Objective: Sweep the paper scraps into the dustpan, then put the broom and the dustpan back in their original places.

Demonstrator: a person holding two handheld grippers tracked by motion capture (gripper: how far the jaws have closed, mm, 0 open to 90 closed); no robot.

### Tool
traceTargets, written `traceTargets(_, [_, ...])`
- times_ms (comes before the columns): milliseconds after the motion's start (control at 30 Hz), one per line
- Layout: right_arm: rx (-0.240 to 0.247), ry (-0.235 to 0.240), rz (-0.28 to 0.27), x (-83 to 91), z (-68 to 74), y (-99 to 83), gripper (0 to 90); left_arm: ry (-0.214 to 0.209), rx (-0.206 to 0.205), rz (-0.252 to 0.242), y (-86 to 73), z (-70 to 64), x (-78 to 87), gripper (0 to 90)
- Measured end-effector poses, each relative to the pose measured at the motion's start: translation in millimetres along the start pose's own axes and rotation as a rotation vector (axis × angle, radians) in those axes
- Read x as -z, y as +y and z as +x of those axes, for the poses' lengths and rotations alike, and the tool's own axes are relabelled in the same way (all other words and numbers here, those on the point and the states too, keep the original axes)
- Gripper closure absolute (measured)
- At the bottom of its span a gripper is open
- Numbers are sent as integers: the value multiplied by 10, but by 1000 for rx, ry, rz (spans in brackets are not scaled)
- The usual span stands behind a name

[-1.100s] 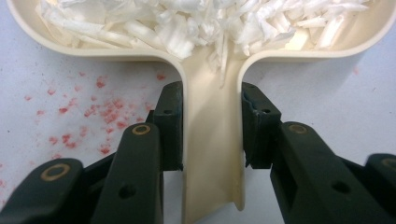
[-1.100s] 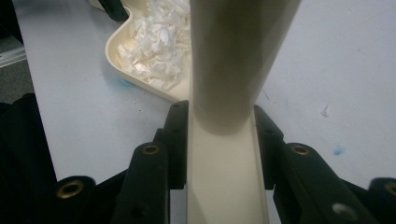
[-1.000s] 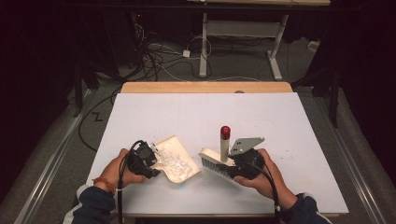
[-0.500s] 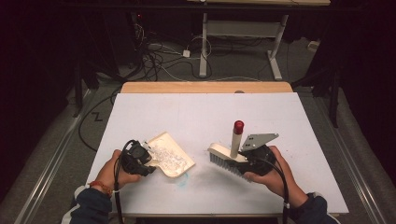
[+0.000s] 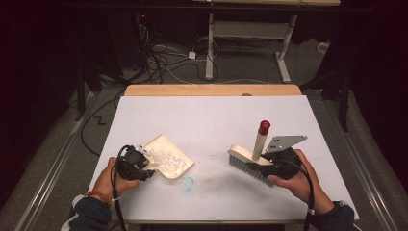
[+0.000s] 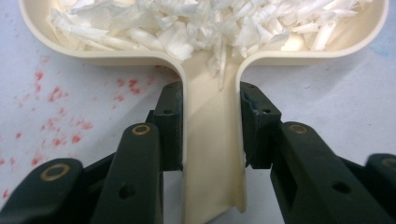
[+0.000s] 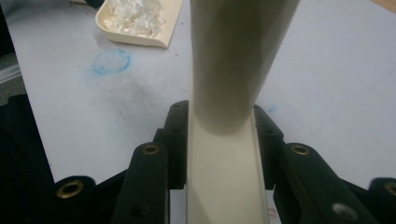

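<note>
A cream dustpan (image 5: 168, 158) full of white shreds (image 5: 163, 156) lies on the white table (image 5: 211, 120) at the front left. My left gripper (image 5: 144, 166) is shut on the dustpan's handle (image 6: 212, 154), and the shreds (image 6: 210, 23) fill the pan (image 6: 93, 49). A cream brush (image 5: 248, 161) with a red-capped handle (image 5: 263, 127) is at the front right, bristles toward the table. My right gripper (image 5: 269, 166) is shut on the brush, whose body (image 7: 226, 172) sits between the jaws with the handle (image 7: 238, 60) rising ahead. The dustpan (image 7: 137, 21) lies farther off.
A blue smudge (image 5: 186, 183) marks the table in front of the dustpan, also the blue smudge (image 7: 111, 61). Red specks (image 6: 56, 98) dot the surface by the pan. A wooden strip (image 5: 211, 90) edges the table's far side; cables (image 5: 159, 53) lie on the floor beyond.
The right gripper has carried the brush to the right, away from the dustpan. The left gripper has drawn the dustpan slightly left and toward the front edge.
</note>
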State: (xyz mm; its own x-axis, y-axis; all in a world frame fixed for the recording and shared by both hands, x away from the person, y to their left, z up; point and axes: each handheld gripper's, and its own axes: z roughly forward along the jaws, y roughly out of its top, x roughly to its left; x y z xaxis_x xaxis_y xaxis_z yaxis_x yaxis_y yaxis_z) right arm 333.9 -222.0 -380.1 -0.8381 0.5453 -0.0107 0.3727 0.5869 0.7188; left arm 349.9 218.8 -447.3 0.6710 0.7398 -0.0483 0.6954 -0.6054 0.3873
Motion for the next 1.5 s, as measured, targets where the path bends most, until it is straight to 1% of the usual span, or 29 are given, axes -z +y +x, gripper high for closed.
traceTargets(100, [-2, -2, 5, 46, -30, -44, 666, 12, 20, -6, -17, 33, -1, 625])
traceTargets(167, [1, 1, 15, 69, -42, -76, 666, 27, 40, -19, -29, 48, 0, 625])
traceTargets(200, [-5, -1, 17, 79, -43, -93, 666, 31, 47, -19, -35, 56, 3, 625])
traceTargets(333, [-2, 13, 41, 119, -68, -161, 666, 32, 78, -29, -75, 92, -2, 625])
traceTargets(433, [-5, 29, 47, 151, -94, -204, 666, 43, 106, -35, -93, 131, 6, 625])
traceTargets(533, [4, 53, 61, 183, -109, -235, 666, 54, 123, -42, -100, 151, 8, 625])
traceTargets(600, [5, 69, 78, 204, -114, -255, 666, 62, 130, -43, -101, 164, 6, 625])
traceTargets(700, [1, 93, 88, 233, -137, -288, 666, 69, 146, -51, -102, 182, 0, 625])
traceTargets(767, [-3, 95, 95, 249, -151, -305, 666, 69, 156, -54, -101, 192, -7, 625])
traceTargets(867, [-5, 117, 103, 249, -171, -322, 666, 74, 161, -56, -99, 195, -25, 624])
traceTargets(933, [-5, 120, 115, 242, -165, -323, 665, 76, 162, -57, -101, 191, -28, 624])
traceTargets(967, [4, 125, 122, 235, -164, -324, 665, 77, 164, -59, -104, 188, -26, 624])
traceTargets(1000, [3, 130, 127, 230, -154, -323, 665, 75, 170, -62, -108, 185, -24, 624])
traceTargets(1033, [11, 139, 128, 220, -149, -323, 665, 75, 174, -65, -110, 179, -23, 624])
traceTargets(1100, [16, 153, 145, 217, -126, -319, 665, 82, 174, -70, -113, 160, -18, 624])
traceTargets(1167, [20, 166, 152, 212, -129, -315, 665, 75, 178, -71, -111, 135, -10, 622])
traceTargets(1200, [24, 170, 156, 207, -139, -314, 665, 75, 184, -80, -110, 114, -9, 618])
traceTargets(1233, [37, 176, 157, 199, -161, -315, 665, 75, 187, -83, -112, 88, -8, 603])
traceTargets(1267, [23, 175, 160, 193, -173, -315, 665, 74, 181, -80, -115, 61, -13, 605])
traceTargets(1333, [9, 181, 171, 178, -210, -323, 664, 65, 184, -71, -130, 10, -27, 584])
traceTargets(1367, [8, 182, 167, 166, -233, -326, 664, 64, 186, -71, -141, -20, -39, 564])
traceTargets(1433, [0, 183, 177, 155, -268, -326, 664, 67, 178, -69, -158, -85, -34, 531])
traceTargets(1500, [-4, 193, 175, 138, -316, -323, 664, 46, 168, -70, -174, -146, -30, 517])
